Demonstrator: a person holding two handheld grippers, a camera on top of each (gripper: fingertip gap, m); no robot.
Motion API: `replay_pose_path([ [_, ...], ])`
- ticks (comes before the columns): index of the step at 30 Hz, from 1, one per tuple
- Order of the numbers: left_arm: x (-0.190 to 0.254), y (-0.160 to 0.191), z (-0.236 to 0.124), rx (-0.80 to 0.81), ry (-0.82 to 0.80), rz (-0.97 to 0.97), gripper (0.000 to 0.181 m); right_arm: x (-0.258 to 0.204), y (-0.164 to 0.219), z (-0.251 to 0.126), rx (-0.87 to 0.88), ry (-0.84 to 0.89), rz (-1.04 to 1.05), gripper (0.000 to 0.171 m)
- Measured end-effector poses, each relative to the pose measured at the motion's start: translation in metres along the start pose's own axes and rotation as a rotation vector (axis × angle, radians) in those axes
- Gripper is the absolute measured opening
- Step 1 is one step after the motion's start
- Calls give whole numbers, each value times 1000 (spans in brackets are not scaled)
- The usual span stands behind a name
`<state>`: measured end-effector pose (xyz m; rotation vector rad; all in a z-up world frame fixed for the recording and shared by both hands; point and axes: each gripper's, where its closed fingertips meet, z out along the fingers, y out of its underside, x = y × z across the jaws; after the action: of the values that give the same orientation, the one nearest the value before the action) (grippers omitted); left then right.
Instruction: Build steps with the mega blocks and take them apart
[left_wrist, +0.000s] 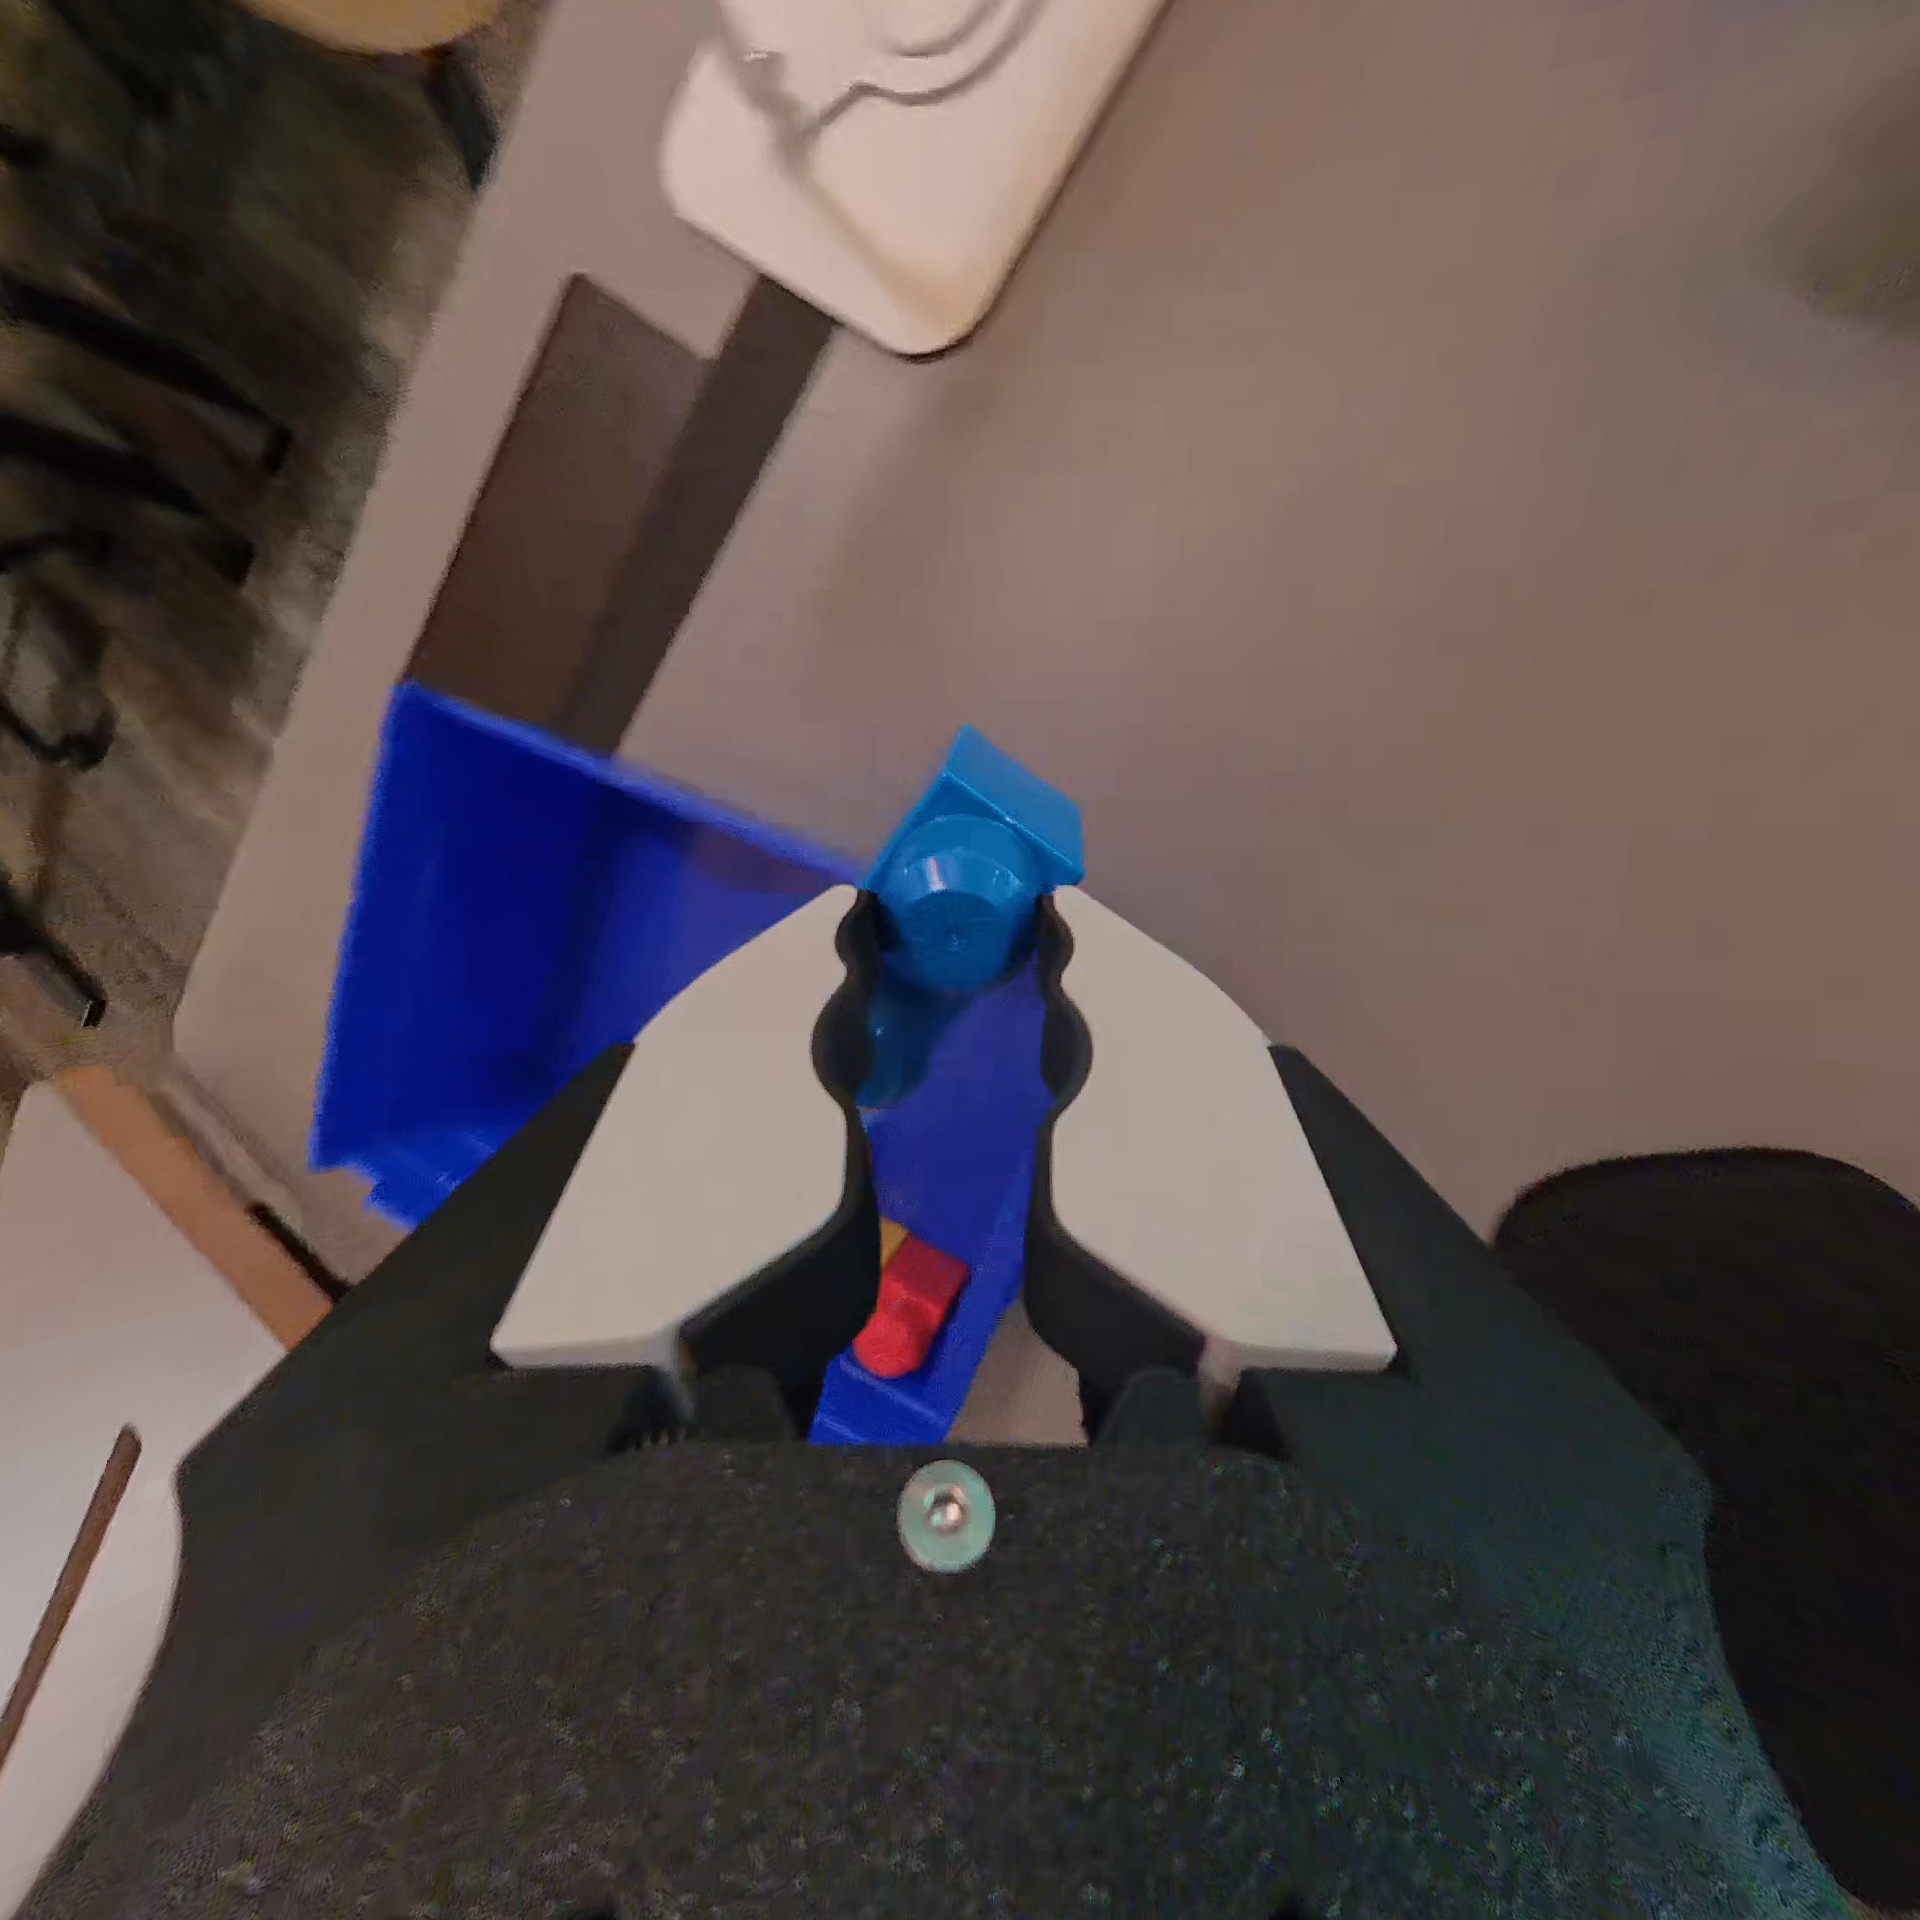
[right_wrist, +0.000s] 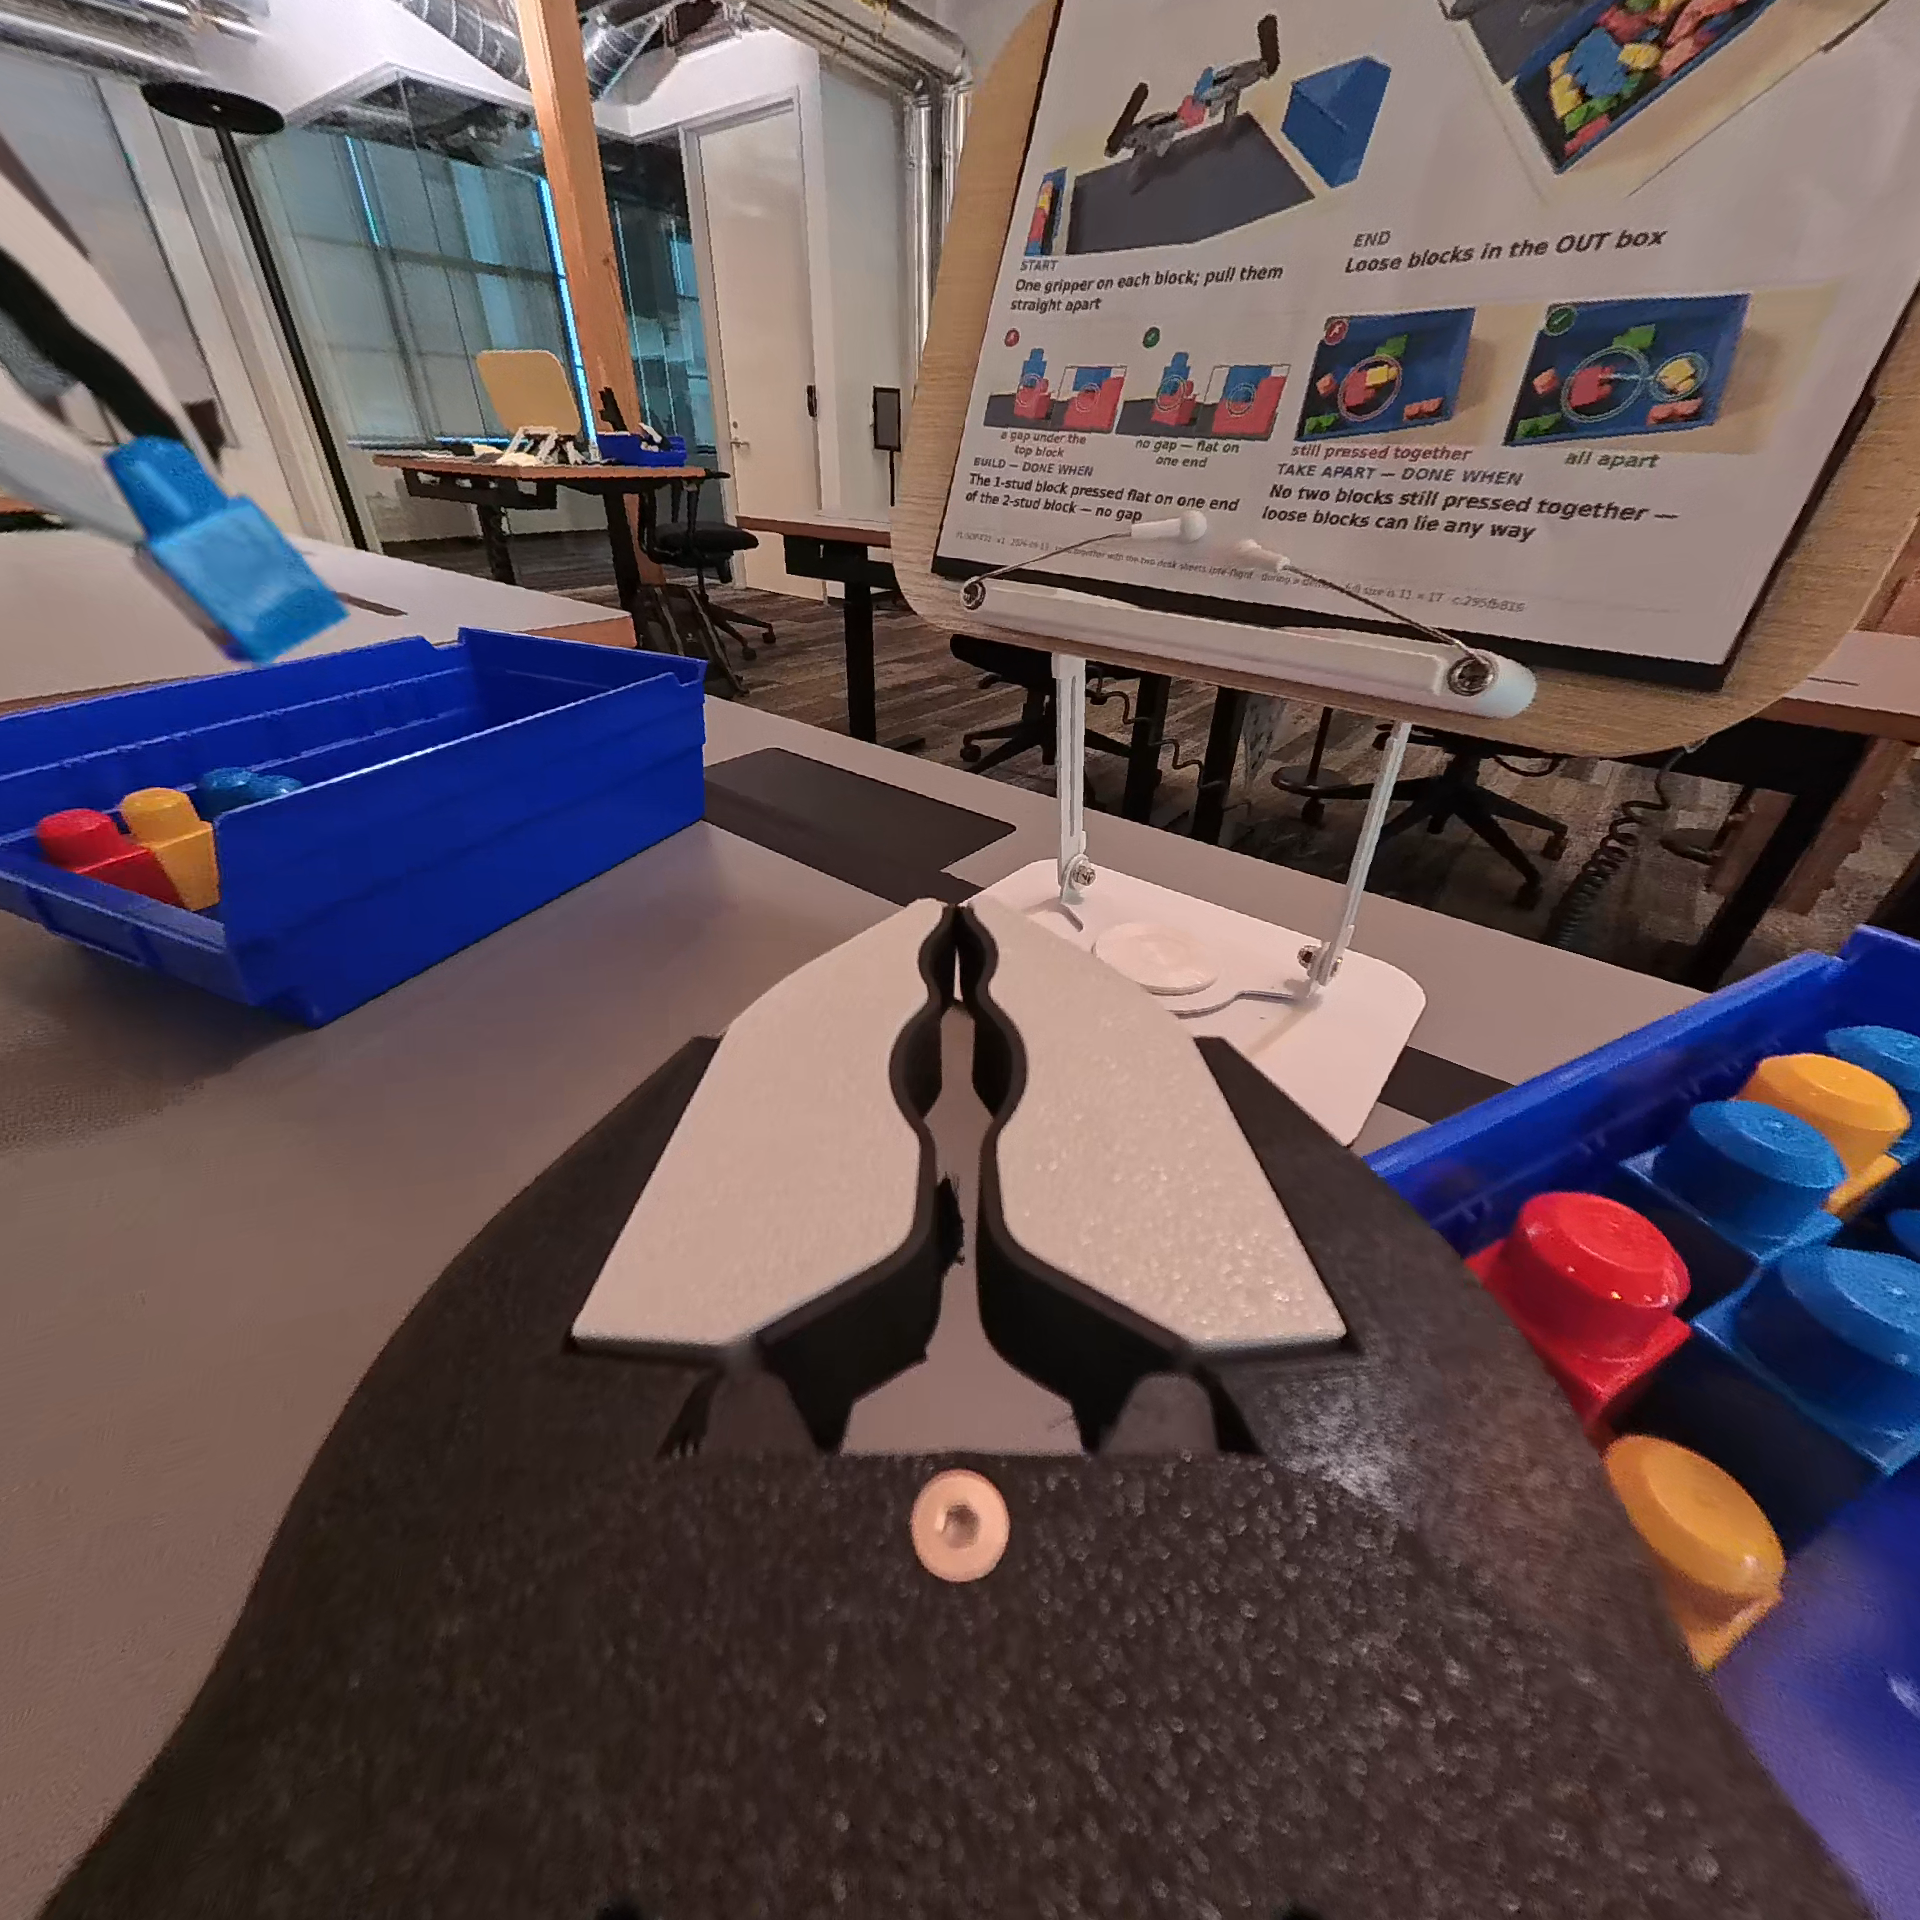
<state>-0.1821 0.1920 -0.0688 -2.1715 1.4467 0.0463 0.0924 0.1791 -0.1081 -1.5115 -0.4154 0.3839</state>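
The left tongs (left_wrist: 951, 914) are clamping a single-stud light-blue plastic block (left_wrist: 971, 883) by its stud, body pointing away from them, hanging above the shallow blue plastic bin (right_wrist: 436, 831) on the grey desk (right_wrist: 312, 1195), which is already holding red, yellow and blue blocks. The drop looks straight down. The right tongs (right_wrist: 954, 925) are sitting pressed together and empty, well apart from it.
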Motion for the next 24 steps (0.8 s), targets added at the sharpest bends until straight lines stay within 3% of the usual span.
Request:
replay_pose_path([
  [9, 108, -27, 74, -89, 218, 124, 30, 8, -7, -6, 27, 21, 6, 0],
  [17, 143, -21, 131, -162, 242, 159, 29, 12, -9, -8, 36, 33, 7, 0],
  [24, 148, -23, 137, -110, 258, 146, 29, 10, -9, -7, 34, 29, 3, 0],
])
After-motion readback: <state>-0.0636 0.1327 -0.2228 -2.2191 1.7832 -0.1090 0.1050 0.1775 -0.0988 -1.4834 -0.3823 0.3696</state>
